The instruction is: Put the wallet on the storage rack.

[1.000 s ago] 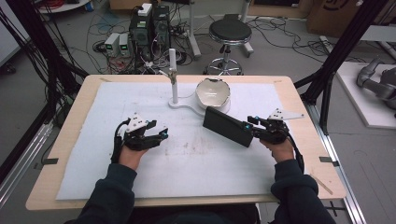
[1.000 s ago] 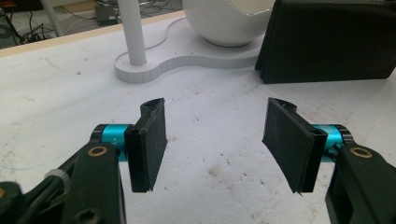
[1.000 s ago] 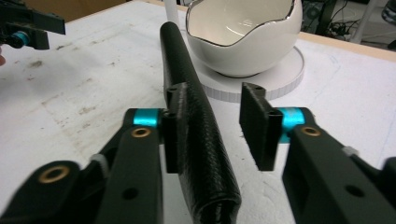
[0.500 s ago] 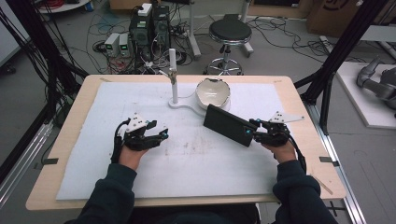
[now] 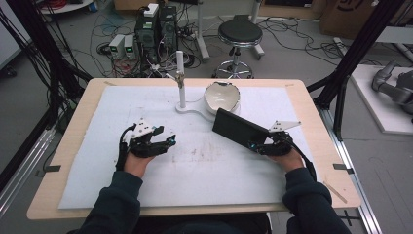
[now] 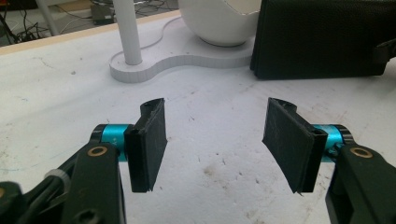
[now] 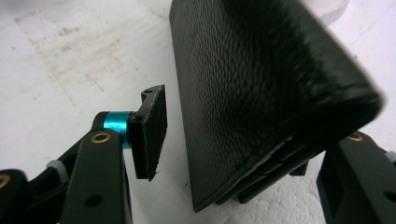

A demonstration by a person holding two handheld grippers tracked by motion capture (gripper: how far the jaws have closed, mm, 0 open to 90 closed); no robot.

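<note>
The black wallet looks like pebbled, grainy leather with a soft sheen. Beside it, the white bowl is glossy and smooth. Under the wallet, the white mat is matt and scuffed, laid on the pale wooden table. The left claw has matt black ribbed rubber pads.

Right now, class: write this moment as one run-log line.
left gripper: open, empty, resting on mat | right gripper: jaws just opening, pad clear of black wallet between them | wallet: beside white bowl
</note>
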